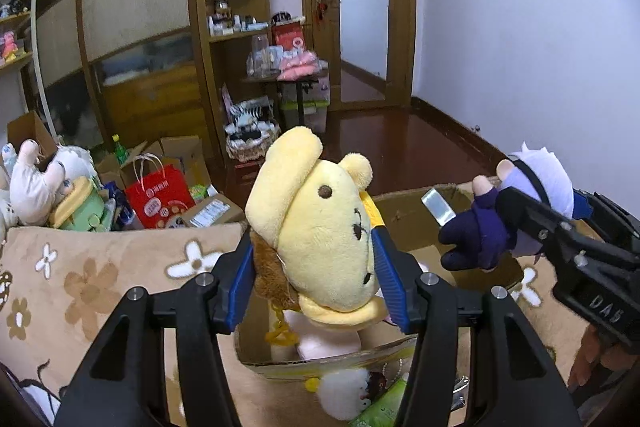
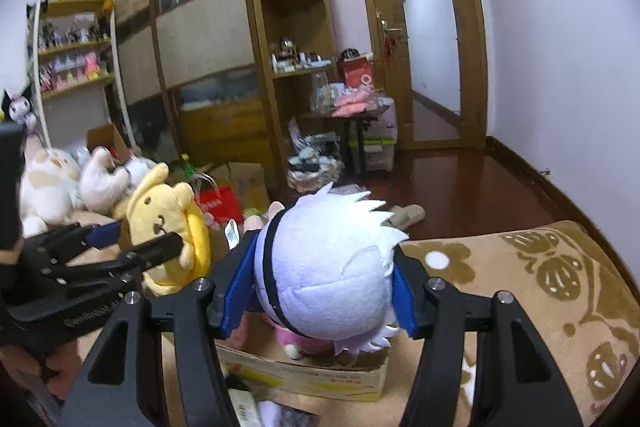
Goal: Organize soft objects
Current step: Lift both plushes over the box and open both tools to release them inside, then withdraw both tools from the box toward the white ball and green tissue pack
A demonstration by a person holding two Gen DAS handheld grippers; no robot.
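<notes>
Left claw (image 1: 314,259) pinches the yellow bear plush (image 1: 320,239) between its blue pads, held above the open cardboard box (image 1: 400,201) on the flower-patterned blanket (image 1: 100,267). Right claw (image 2: 320,291) pinches the white-haired doll (image 2: 332,267) by the head, also over the box, just beside the bear.

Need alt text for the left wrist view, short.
The left gripper clamps a yellow dog plush above an open cardboard box on a floral blanket. At right, the right gripper holds a white-haired doll over the same box.
</notes>
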